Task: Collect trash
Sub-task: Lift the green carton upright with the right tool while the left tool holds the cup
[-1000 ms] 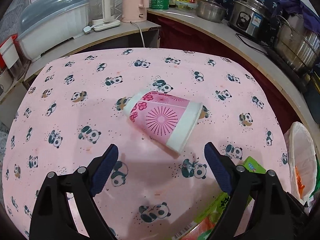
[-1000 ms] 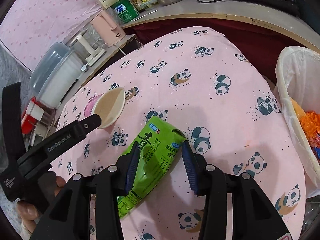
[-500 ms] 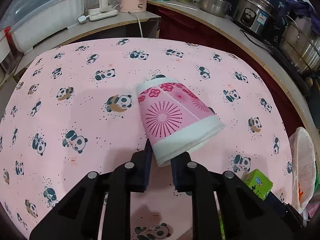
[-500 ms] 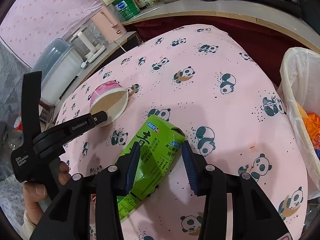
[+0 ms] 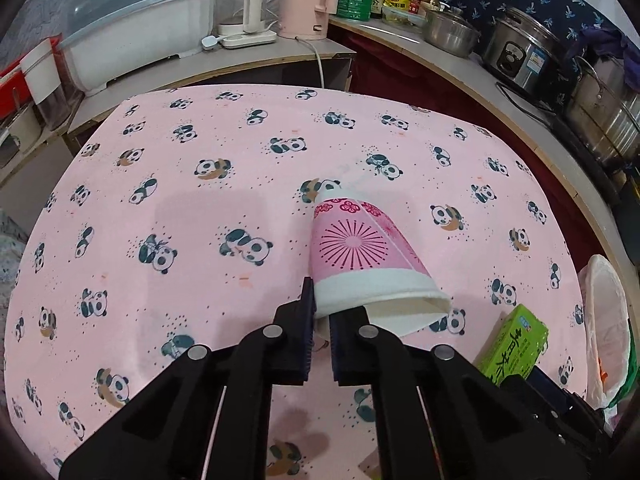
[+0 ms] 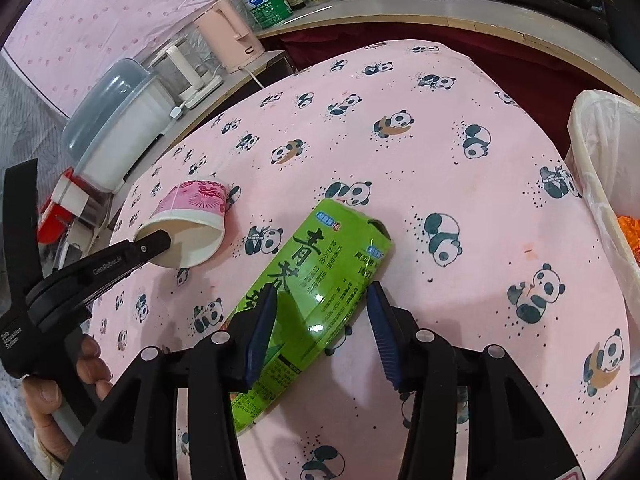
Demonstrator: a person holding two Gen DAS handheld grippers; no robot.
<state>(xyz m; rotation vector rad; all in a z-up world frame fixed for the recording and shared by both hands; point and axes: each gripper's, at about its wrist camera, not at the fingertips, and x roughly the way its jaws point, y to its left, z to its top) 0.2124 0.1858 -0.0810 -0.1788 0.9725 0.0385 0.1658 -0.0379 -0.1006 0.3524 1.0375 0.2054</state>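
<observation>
Left wrist view, bottom centre: the left tongs (image 5: pixel 320 320) have just snapped together and are clamped on the white rim of the pink paper cup (image 5: pixel 362 256). One wall of the rim is pinched between the two pads, and the cup's mouth is squashed flat towards the lower right. The cup tilts away from the tongs, base pointing up the frame, over the table (image 5: pixel 200 208) with its pink panda cloth.

Over to the right wrist view: the right tongs (image 6: pixel 322 320) sit at bottom centre, pads astride the green tea carton (image 6: pixel 316 280). The left pad lies against the carton's edge; the right pad stands just clear of it, a sliver of cloth showing between. These jaws have just eased a little wider, so no grip here that I can see. The carton lies flat on the table, its top end running up and right beyond the pads, its lower end hidden under the tongs' frame.

Lower left of that view, a hand (image 6: pixel 60 392) holds the other tool's handle.

Right edge, beyond the table: a white-lined bin (image 6: pixel 600 168) with orange scraps inside. Farthest off, upper left, a pink kettle (image 6: pixel 232 40) stands on the shelf.
</observation>
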